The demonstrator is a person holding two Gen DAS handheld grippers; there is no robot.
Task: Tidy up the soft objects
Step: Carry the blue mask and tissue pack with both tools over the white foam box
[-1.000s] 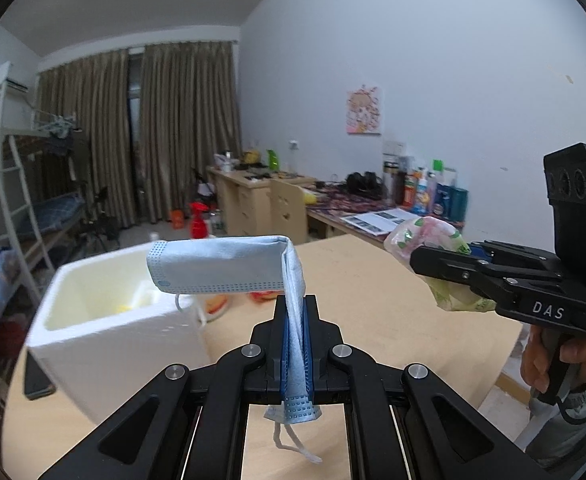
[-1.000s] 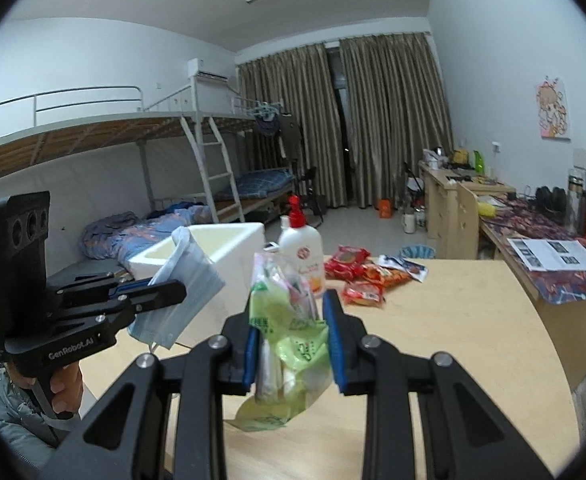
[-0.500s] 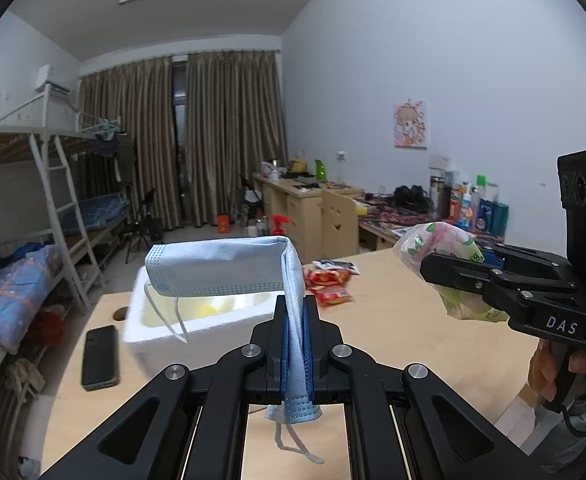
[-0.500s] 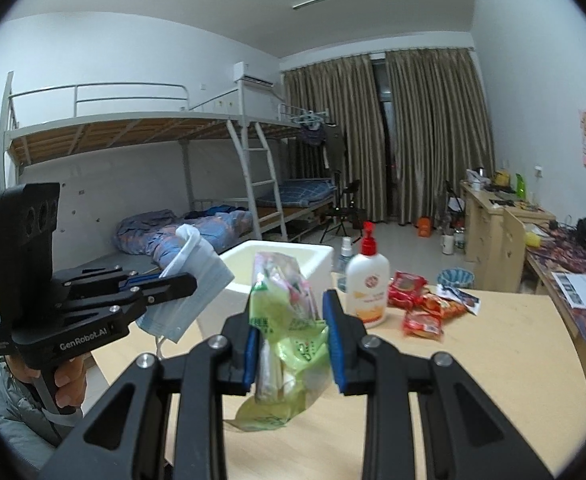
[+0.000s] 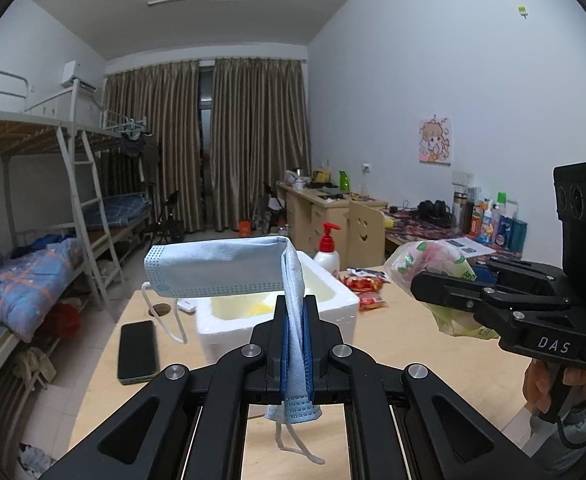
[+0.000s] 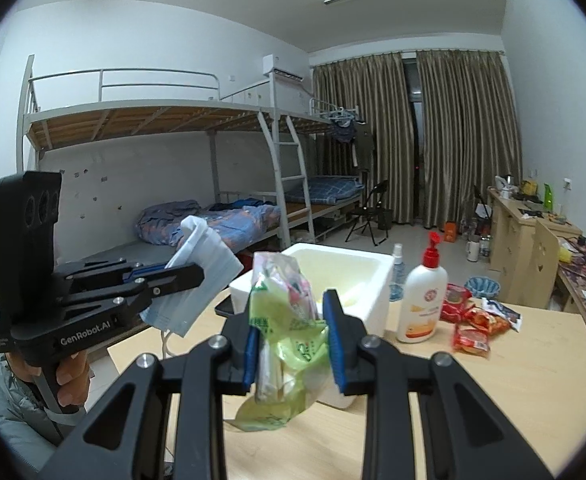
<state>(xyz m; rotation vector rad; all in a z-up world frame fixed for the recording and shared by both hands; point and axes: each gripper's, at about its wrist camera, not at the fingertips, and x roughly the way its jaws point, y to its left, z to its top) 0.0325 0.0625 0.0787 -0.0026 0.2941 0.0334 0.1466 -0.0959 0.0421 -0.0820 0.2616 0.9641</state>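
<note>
Your left tongs [image 5: 295,340] are clamped tight on a blue face mask [image 5: 221,268]; the pads hide the pinched middle, so you see only the long part folded over to the left above them and a short end with an ear loop hanging below. Your right tongs [image 6: 291,344] are closed partway on a crumpled green and pink plastic bag [image 6: 283,320], squeezed between the blue pads; what is in the bag is too creased to make out, and its bottom droops in front of the white foam box [image 6: 357,276]. Both things hang in the air above the near part of the wooden table [image 6: 493,412], short of the box. In the left view the mask and tongs cover the box's near wall and part of its yellowish inside. Behind the box's right side stands a white pump bottle [image 6: 423,304] with a red top, a small spray bottle [image 6: 397,274] half hidden beside it. Red snack packets [image 6: 473,324] lie toward the far right edge. A dark phone [image 5: 137,352] lies flat near the left edge, beside a round hole in the tabletop. Your hands show only partly under each handle.
</note>
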